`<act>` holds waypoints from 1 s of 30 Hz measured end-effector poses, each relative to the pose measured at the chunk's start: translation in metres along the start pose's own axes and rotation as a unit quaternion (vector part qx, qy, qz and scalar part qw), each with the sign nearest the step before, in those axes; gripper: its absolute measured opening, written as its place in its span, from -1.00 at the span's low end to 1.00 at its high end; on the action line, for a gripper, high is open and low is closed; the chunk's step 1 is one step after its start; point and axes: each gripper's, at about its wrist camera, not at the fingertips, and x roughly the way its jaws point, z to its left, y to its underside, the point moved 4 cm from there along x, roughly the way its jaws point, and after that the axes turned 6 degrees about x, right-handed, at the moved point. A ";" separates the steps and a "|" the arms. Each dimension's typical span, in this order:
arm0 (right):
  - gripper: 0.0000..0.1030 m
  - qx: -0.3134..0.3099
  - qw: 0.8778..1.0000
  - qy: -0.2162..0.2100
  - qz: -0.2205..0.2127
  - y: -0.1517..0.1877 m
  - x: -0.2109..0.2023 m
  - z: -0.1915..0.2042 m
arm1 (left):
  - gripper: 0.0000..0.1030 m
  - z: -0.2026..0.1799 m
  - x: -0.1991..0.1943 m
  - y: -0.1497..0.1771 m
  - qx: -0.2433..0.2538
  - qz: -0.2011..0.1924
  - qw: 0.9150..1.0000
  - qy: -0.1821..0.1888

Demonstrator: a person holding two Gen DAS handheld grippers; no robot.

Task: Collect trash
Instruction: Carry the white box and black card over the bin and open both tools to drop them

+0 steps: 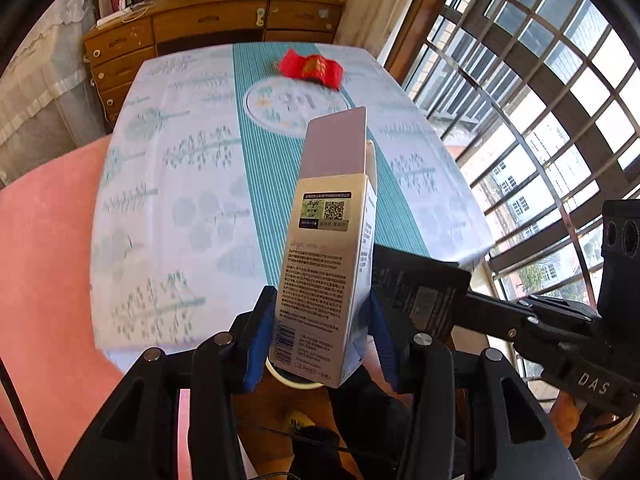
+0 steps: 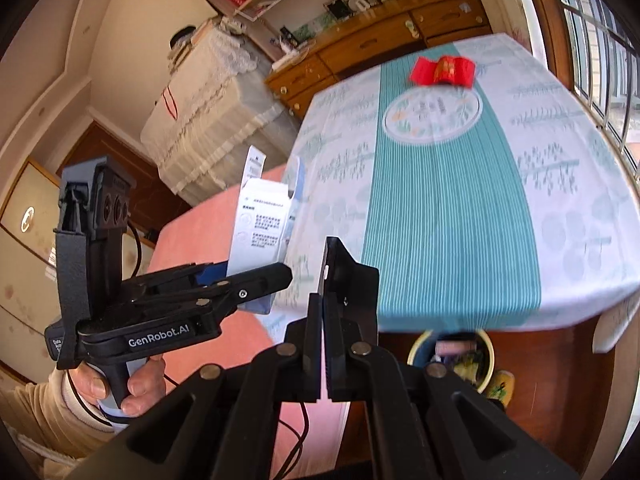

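1. left gripper (image 1: 322, 336) is clamped on a white carton box (image 1: 320, 264), blue pads pressing both narrow sides near its bottom end. box stands roughly upright between the jaws, top flap open and sticking up, qr code label and printed text facing the camera.
2. same box seen from the right wrist view (image 2: 262, 220): held in the air off the table's near-left corner, over the pink cover, not touching the table.
3. right gripper (image 2: 325, 308) is fully closed on a flat black card/packet (image 2: 348, 276), pinched at its lower edge, the rest poking up past the fingertips. in the left wrist view the same black piece (image 1: 420, 292) sits just right of the white box, near or touching it, cannot tell which.
4. person's hand (image 2: 136, 384) wraps the left gripper's handle, beige sleeve behind it.
5. red crumpled wrapper (image 1: 310, 68) lies on the table (image 1: 168, 208) at the far end, on the edge of the teal striped runner, just past the round printed medallion. well apart from both grippers.
6. trash bin (image 2: 452, 356) with a yellow-green rim sits on the floor below the table's near edge, some rubbish already inside. in the left wrist view only a sliver of its rim shows under the box.
7. wooden drawer cabinet (image 1: 208, 28) behind the table, barred window (image 1: 532, 112) on the right.
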 end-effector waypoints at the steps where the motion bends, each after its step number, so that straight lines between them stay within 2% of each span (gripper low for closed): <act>1: -0.99 0.001 1.000 0.004 0.007 0.009 0.001 -0.001 | -0.15 -0.003 0.002 0.008 -0.002 0.004 1.000 0.001; 8: -0.99 0.020 0.998 0.033 0.050 0.057 0.012 -0.031 | -0.15 -0.018 0.032 0.062 -0.032 0.038 0.999 0.019; 15: -0.99 0.055 0.993 0.054 0.090 0.094 0.047 -0.090 | -0.15 -0.031 0.091 0.112 -0.052 0.095 0.994 0.034; 22: -0.99 0.068 0.988 0.076 0.117 0.116 0.117 -0.163 | -0.15 -0.035 0.178 0.157 -0.072 0.133 0.988 0.024; 30: -0.98 0.085 0.981 0.109 0.133 0.134 0.208 -0.241 | -0.14 -0.005 0.295 0.191 -0.103 0.155 0.983 -0.004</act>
